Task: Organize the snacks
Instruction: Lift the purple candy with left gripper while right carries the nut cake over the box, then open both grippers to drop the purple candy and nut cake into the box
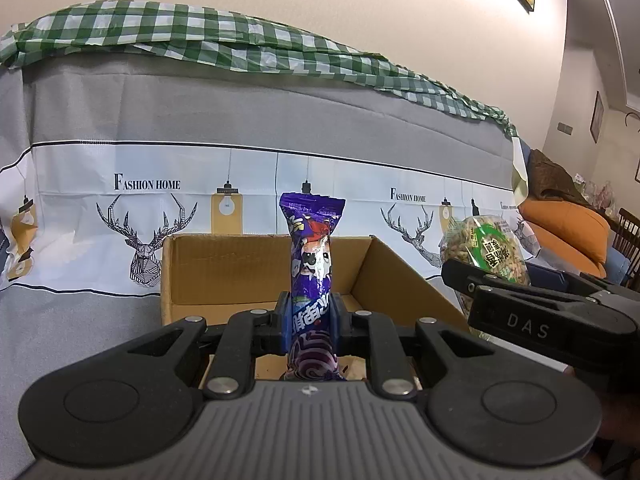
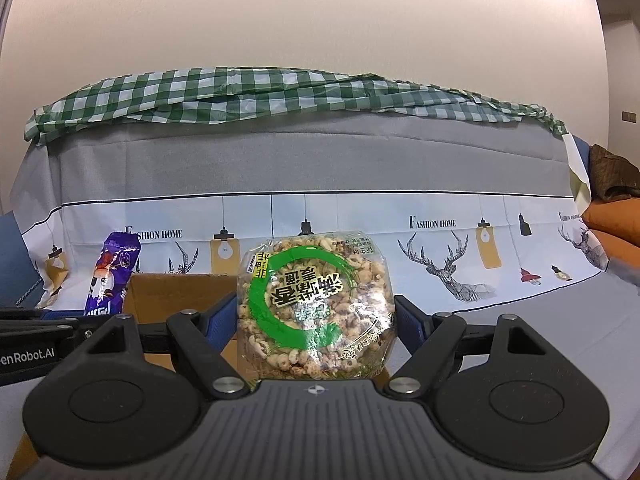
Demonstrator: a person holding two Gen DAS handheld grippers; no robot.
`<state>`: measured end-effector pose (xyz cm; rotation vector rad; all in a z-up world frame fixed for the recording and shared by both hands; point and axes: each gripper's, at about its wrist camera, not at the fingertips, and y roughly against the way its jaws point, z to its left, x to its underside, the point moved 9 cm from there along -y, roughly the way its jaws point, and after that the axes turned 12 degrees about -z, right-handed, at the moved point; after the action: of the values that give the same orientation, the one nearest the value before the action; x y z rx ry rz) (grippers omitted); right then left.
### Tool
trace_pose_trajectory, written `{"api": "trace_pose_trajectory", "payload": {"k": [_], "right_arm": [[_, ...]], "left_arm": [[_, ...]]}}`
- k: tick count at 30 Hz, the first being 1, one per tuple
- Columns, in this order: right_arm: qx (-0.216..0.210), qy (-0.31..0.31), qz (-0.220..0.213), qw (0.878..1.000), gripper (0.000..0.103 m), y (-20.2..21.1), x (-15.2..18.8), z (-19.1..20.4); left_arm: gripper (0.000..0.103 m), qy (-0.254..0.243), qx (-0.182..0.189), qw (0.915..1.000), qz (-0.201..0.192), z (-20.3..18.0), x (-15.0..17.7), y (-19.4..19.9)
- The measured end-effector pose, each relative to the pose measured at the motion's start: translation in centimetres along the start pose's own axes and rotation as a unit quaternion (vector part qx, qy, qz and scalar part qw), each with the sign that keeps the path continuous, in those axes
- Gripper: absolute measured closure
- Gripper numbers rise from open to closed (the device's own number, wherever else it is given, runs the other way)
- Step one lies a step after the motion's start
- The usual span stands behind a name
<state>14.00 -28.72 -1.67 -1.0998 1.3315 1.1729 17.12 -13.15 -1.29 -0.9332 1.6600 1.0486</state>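
Note:
In the left wrist view my left gripper (image 1: pixel 311 322) is shut on a purple snack packet (image 1: pixel 311 256), which stands upright above an open cardboard box (image 1: pixel 224 264). My right gripper (image 2: pixel 314 316) grips a round clear bag of puffed grain snack with a green ring label (image 2: pixel 314 300), its blue pads pressing both sides. That bag (image 1: pixel 486 252) and the right gripper's black finger (image 1: pixel 500 292) show at the right of the left wrist view, beside the box. From the right wrist view the purple packet (image 2: pixel 112 276) stands at the left over the box (image 2: pixel 176 292).
Behind the box stands a sofa under a grey and white cover printed with deer (image 1: pixel 240 120), topped by a green checked cloth (image 1: pixel 200 36). An orange cushion (image 1: pixel 568 228) lies at the right. The box's bottom is mostly hidden by my grippers.

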Motion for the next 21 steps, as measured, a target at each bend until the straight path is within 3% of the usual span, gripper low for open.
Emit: {"api": "trace_pose_trajectory", "payload": {"k": [16, 17, 18, 19, 20, 21], "right_arm": [[0.007, 0.005, -0.008, 1.000, 0.022, 0.37, 0.02, 0.01], [0.010, 0.006, -0.007, 1.000, 0.022, 0.34, 0.05, 0.00], [0.012, 0.009, -0.006, 1.000, 0.018, 0.29, 0.12, 0.01], [0.014, 0.011, -0.004, 1.000, 0.015, 0.22, 0.17, 0.00], [0.016, 0.011, -0.002, 1.000, 0.008, 0.18, 0.20, -0.05], [0.016, 0.009, -0.002, 1.000, 0.006, 0.21, 0.18, -0.11]], "left_arm": [[0.083, 0.008, 0.004, 1.0000, 0.000, 0.00, -0.08, 0.07], [0.075, 0.010, 0.008, 0.9999, 0.002, -0.10, -0.09, 0.04], [0.053, 0.010, 0.014, 0.9998, 0.006, -0.21, -0.02, 0.01], [0.042, 0.009, 0.013, 0.9998, 0.007, -0.21, 0.03, 0.08], [0.035, 0.005, 0.011, 0.9999, 0.005, -0.14, 0.02, 0.14], [0.034, 0.000, 0.006, 1.0000, 0.001, -0.03, -0.05, 0.30]]}}
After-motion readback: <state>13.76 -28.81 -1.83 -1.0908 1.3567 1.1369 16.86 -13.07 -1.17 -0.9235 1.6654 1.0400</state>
